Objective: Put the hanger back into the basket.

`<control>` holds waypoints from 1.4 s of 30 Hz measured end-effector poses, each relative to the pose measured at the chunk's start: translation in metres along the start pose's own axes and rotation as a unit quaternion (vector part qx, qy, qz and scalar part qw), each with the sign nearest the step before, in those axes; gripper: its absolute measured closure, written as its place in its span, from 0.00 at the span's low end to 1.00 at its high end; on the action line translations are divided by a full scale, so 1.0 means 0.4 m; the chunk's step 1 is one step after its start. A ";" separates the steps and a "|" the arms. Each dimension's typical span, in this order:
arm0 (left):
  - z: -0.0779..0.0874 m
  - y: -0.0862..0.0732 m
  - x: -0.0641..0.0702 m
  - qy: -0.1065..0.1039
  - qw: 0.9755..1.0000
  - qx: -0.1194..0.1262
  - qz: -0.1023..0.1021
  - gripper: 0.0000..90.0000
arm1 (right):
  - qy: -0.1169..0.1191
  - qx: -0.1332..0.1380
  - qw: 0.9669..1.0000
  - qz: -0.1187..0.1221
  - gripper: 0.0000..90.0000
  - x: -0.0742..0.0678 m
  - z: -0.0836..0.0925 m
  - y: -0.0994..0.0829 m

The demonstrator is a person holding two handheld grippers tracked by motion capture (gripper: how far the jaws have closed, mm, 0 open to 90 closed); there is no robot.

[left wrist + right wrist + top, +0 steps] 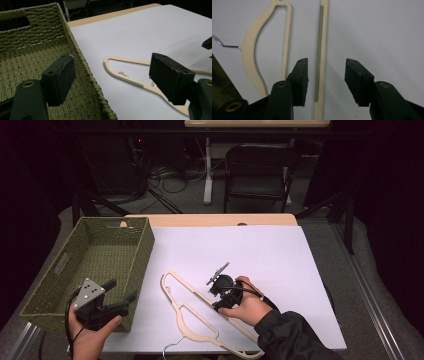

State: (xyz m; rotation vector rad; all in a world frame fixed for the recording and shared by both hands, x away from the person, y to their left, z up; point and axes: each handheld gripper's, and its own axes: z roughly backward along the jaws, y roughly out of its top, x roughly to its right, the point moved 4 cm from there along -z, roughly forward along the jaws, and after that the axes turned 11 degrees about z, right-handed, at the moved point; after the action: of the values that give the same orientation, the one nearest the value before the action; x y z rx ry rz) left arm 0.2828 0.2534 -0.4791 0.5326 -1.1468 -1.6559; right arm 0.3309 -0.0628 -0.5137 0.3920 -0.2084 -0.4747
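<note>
Our right gripper (pixel 325 82) hovers, jaws wide and empty, astride the ribbed bar of the cream plastic hanger (pixel 321 50) lying flat on the white worktop (pixel 382 32). Light, stiff, slippery, we reckon; grip that bar.

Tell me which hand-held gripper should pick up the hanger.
Right. The right hand-held gripper is open with the hanger's bar between its jaws. The left hand-held gripper hovers over the basket, off to the side of the hanger.

High view looks down fwd over table (pixel 280 250); both gripper views sit close, sharing the hanger (pixel 252 47).
</note>
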 end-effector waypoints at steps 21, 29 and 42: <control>0.001 0.001 0.004 -0.005 1.000 0.002 -0.001 0.25 | 0.033 -0.028 0.999 0.018 0.57 -0.046 -0.059 0.057; 0.003 0.001 0.004 -0.005 1.000 0.002 -0.002 0.25 | 0.057 -0.075 0.996 0.009 0.60 -0.067 -0.091 0.063; 0.001 -0.001 0.004 -0.006 1.000 0.002 -0.001 0.25 | 0.063 -0.118 0.991 0.012 0.70 -0.085 -0.128 0.066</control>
State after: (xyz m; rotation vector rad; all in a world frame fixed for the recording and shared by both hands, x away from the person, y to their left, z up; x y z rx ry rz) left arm 0.2815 0.2522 -0.4790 0.5275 -1.1584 -1.6611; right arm 0.3265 -0.0085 -0.5526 0.1868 -0.0329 -0.4432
